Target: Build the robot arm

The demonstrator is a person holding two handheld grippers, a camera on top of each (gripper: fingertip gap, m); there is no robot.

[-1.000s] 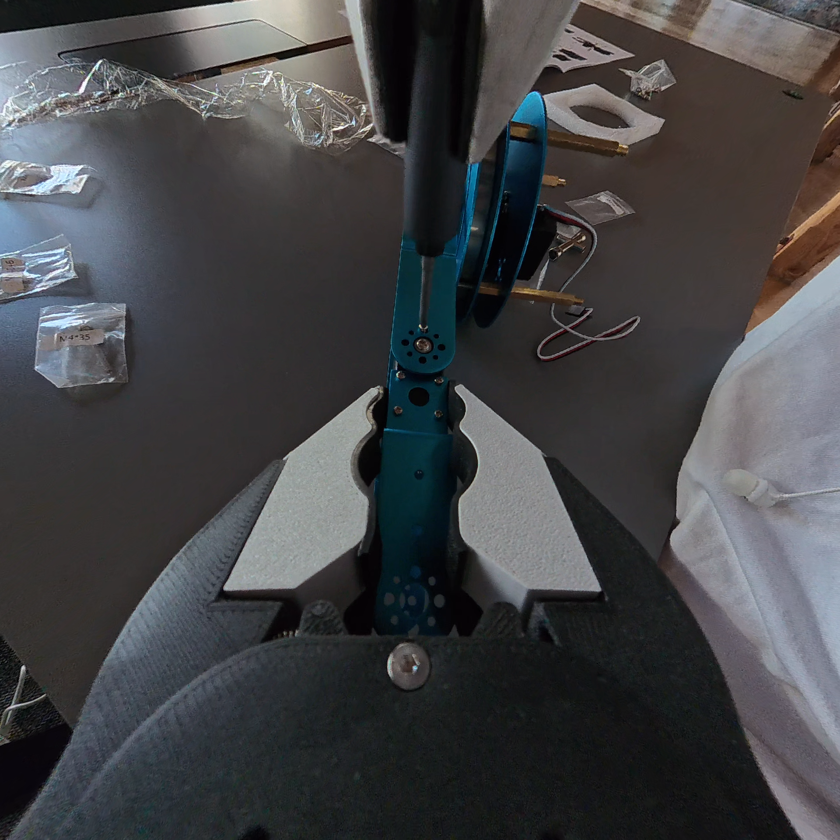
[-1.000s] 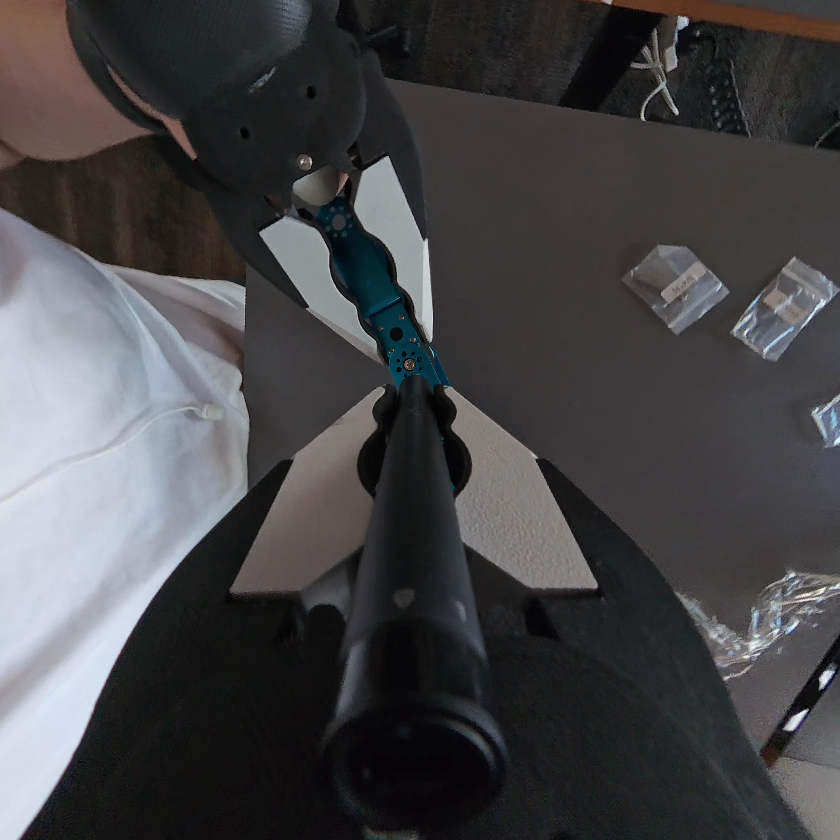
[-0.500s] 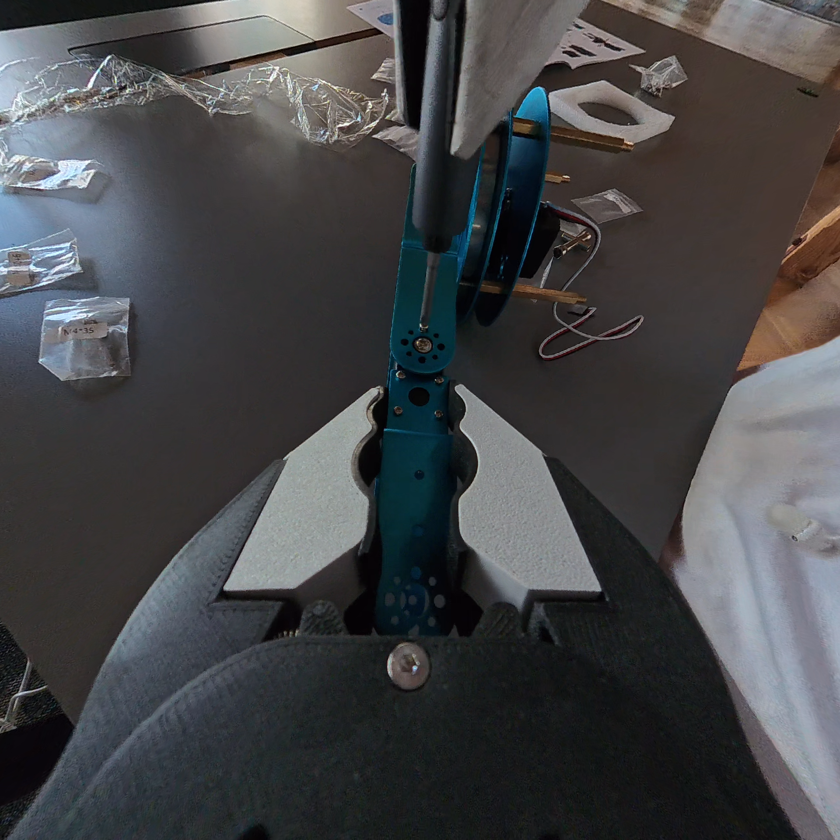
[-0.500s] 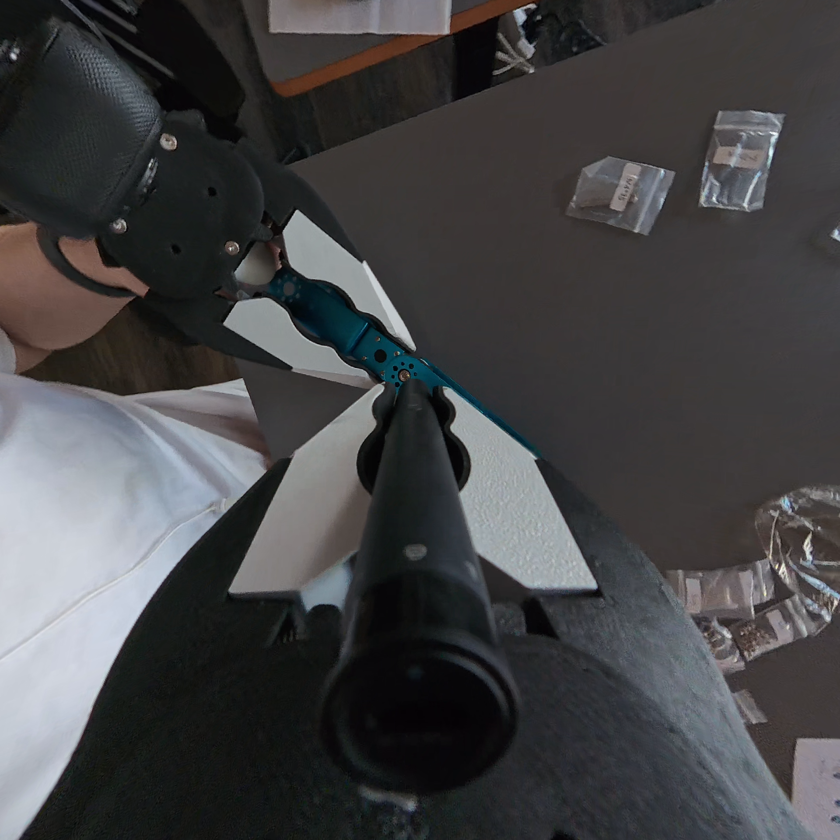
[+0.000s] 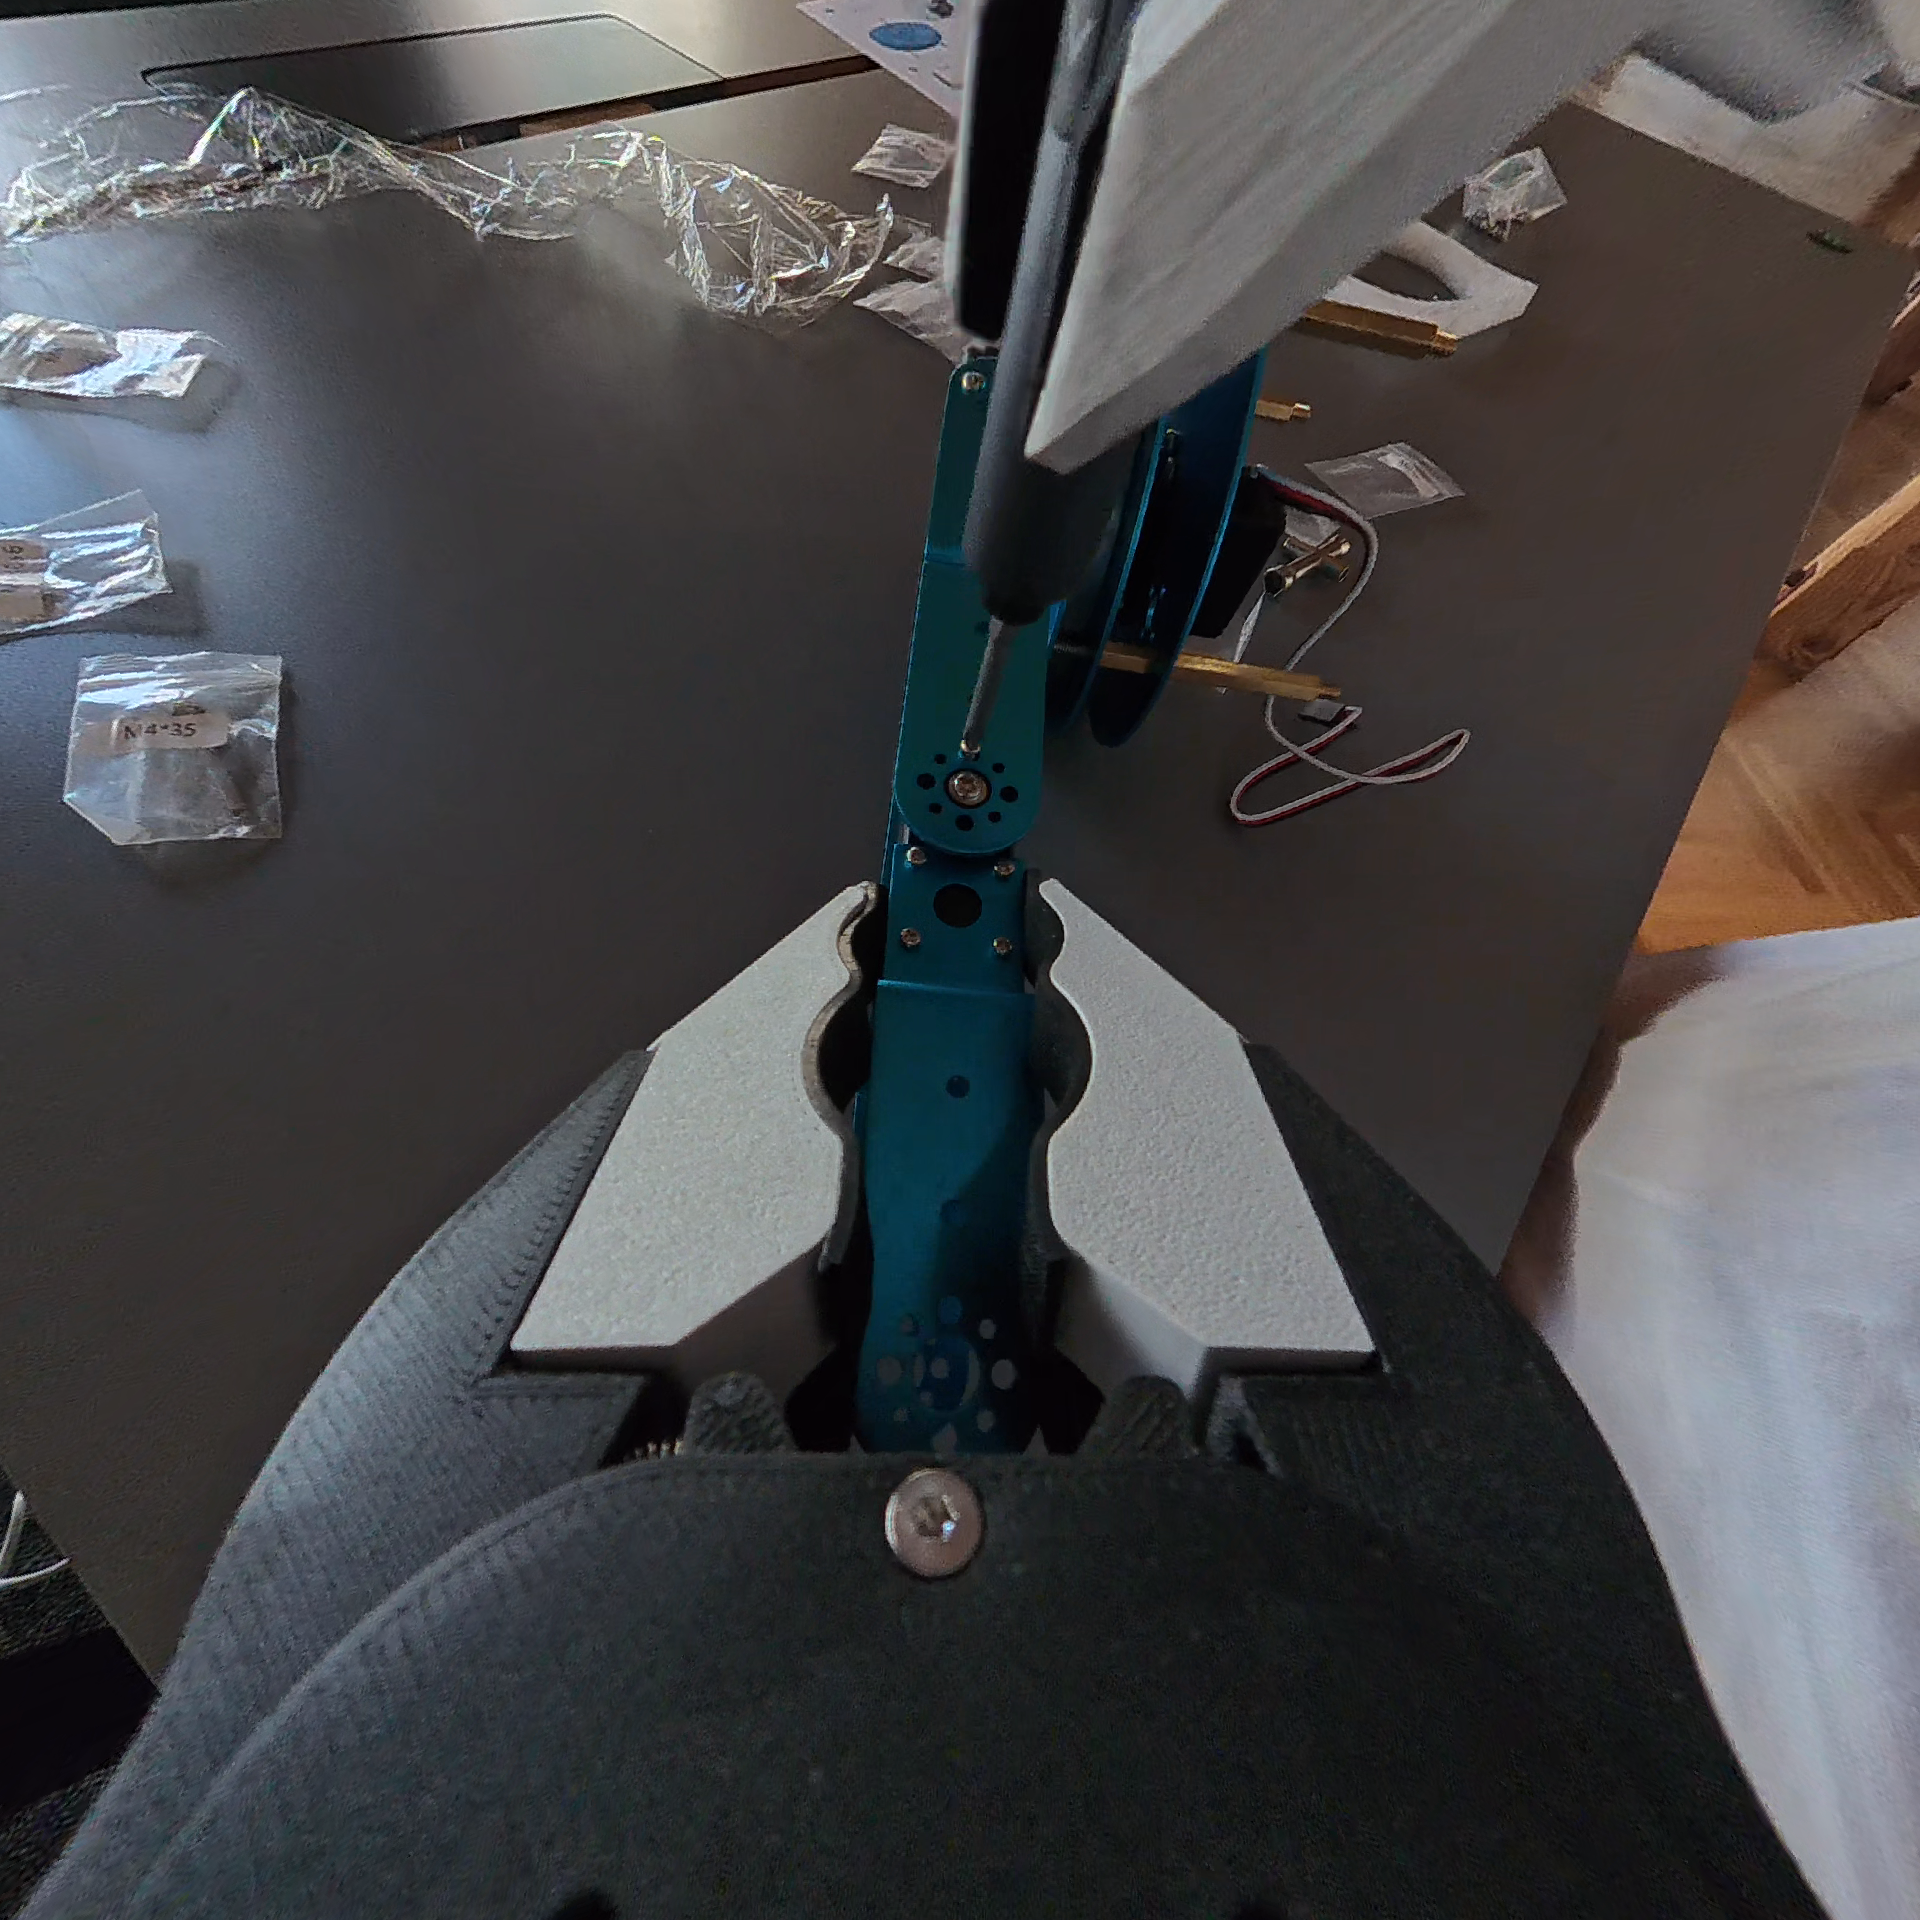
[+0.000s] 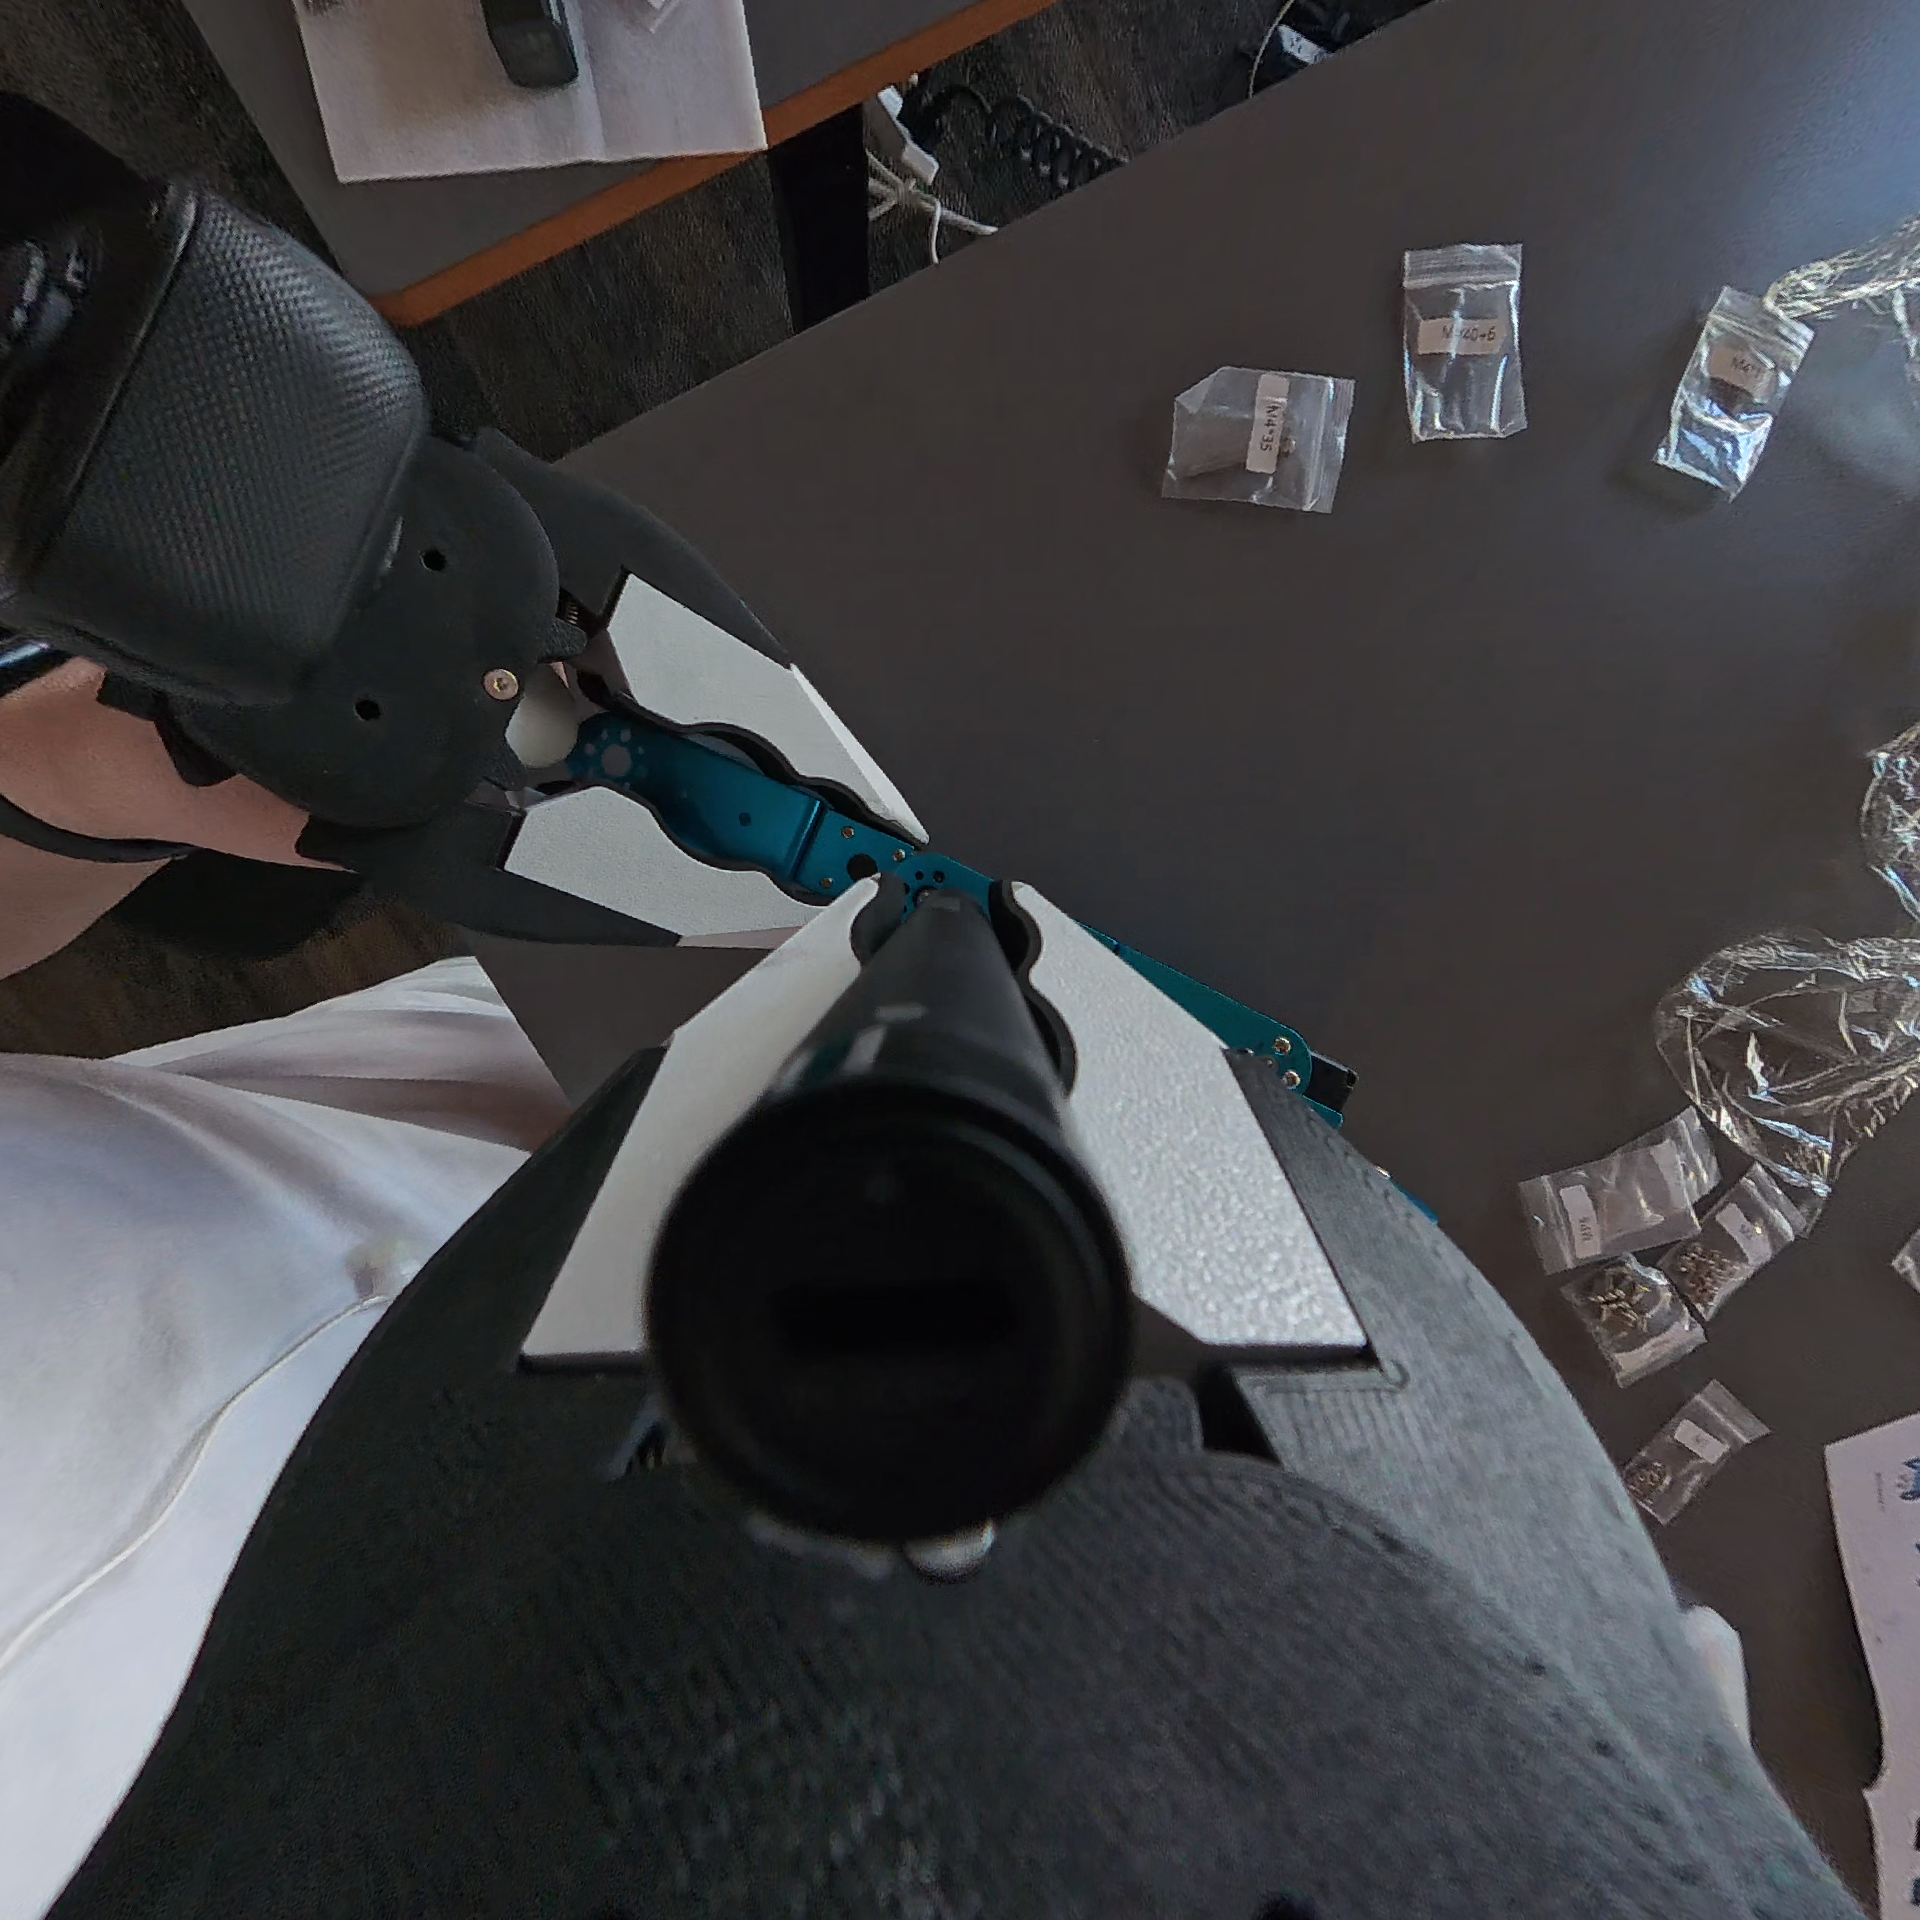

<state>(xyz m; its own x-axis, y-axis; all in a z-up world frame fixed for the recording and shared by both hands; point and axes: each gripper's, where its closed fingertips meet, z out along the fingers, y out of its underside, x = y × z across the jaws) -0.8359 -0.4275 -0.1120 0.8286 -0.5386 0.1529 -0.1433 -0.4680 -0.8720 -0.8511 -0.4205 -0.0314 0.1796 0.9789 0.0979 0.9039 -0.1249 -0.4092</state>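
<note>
My left gripper [image 5: 951, 894] is shut on a blue metal bracket arm [image 5: 951, 1101] that runs forward to a blue round base plate [image 5: 1174, 582] with brass standoffs, lying on the dark table [image 5: 520, 623]. My right gripper [image 6: 940, 894] is shut on a black screwdriver [image 6: 914, 1143]. In the left wrist view the screwdriver [image 5: 1023, 499] comes down from above and its tip sits just beside the screw [image 5: 968, 787] in the bracket's round joint. In the right wrist view the left gripper [image 6: 862, 847] shows holding the blue bracket [image 6: 727, 800].
Small clear bags of hardware [image 5: 177, 743] lie at the left, crumpled clear film [image 5: 520, 187] at the back. A red, white and black servo wire [image 5: 1351, 769] and a white foam ring [image 5: 1455, 281] lie right. A person's white shirt [image 5: 1766, 1247] is at the table's right edge. My right fingertips sit around 8 cm from my left ones.
The right gripper with the screwdriver has rolled and tilted, so the table swings in its view. The screwdriver tip has slipped from the screw head to just beside it. The left gripper holds still.
</note>
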